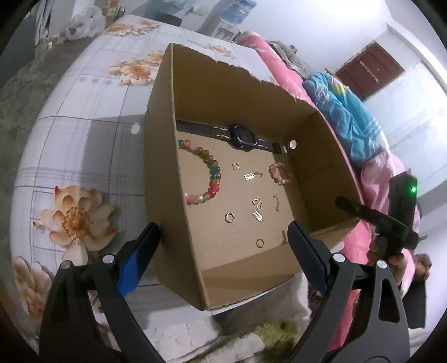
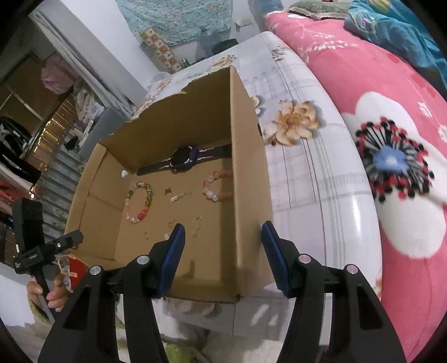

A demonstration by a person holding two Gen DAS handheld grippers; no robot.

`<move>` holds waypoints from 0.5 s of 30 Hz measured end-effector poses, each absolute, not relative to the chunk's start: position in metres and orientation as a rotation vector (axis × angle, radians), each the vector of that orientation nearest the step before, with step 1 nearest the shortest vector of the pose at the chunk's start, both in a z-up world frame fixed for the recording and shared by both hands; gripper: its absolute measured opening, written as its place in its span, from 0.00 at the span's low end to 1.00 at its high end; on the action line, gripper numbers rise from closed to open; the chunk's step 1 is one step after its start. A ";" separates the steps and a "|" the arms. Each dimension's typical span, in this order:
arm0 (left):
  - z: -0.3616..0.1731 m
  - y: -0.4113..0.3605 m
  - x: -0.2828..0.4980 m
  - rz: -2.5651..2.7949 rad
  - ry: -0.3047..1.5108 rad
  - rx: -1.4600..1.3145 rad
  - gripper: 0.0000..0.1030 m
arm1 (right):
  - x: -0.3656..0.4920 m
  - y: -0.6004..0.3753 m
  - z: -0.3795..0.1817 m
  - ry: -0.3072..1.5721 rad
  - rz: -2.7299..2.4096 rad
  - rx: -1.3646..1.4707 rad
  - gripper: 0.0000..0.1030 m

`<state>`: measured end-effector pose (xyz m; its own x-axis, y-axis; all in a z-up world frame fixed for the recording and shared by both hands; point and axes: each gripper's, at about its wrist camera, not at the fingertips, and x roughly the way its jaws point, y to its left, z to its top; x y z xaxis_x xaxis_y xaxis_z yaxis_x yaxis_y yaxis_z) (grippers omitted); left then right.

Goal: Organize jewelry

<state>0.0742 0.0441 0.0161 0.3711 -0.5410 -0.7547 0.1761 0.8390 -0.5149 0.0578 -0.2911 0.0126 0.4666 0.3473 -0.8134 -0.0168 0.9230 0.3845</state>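
1. I see a bed [image 1: 83,117] covered by a pale grey checked sheet printed with orange flowers.
2. A pink floral quilt [image 2: 363,92] lies heaped along one side of it, with a blue blanket [image 1: 343,111] on top.
3. Walls are white; a dark red-brown door [image 1: 368,69] shows in the left wrist view.
4. A patterned teal cloth [image 2: 173,19] hangs on the far wall.
5. Grey floor [image 1: 22,83] beyond the bed, a white plastic bag [image 1: 83,23] on it.
6. Light is even and cool.
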 end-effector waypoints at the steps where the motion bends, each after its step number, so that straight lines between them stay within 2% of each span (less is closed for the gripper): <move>1: 0.016 0.044 0.073 -0.473 1.093 -0.374 0.86 | 0.055 -0.290 0.011 1.052 0.223 0.336 0.55; 4: 0.025 0.044 0.063 -0.417 1.010 -0.306 0.86 | 0.041 -0.291 0.018 0.996 0.195 0.337 0.55; 6: 0.035 0.045 0.051 -0.381 0.935 -0.248 0.87 | 0.026 -0.293 0.027 0.940 0.169 0.321 0.70; 9: 0.046 0.048 0.026 -0.272 0.834 -0.182 0.90 | -0.004 -0.293 0.041 0.851 0.087 0.261 0.80; 15: 0.049 0.045 0.000 -0.108 0.788 -0.132 0.92 | -0.039 -0.276 0.033 0.832 0.058 0.174 0.86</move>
<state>0.0003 0.0451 0.0494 0.7008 -0.1456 -0.6984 0.0471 0.9863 -0.1583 -0.0392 -0.2755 0.0334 0.6730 0.1195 -0.7299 0.0168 0.9841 0.1766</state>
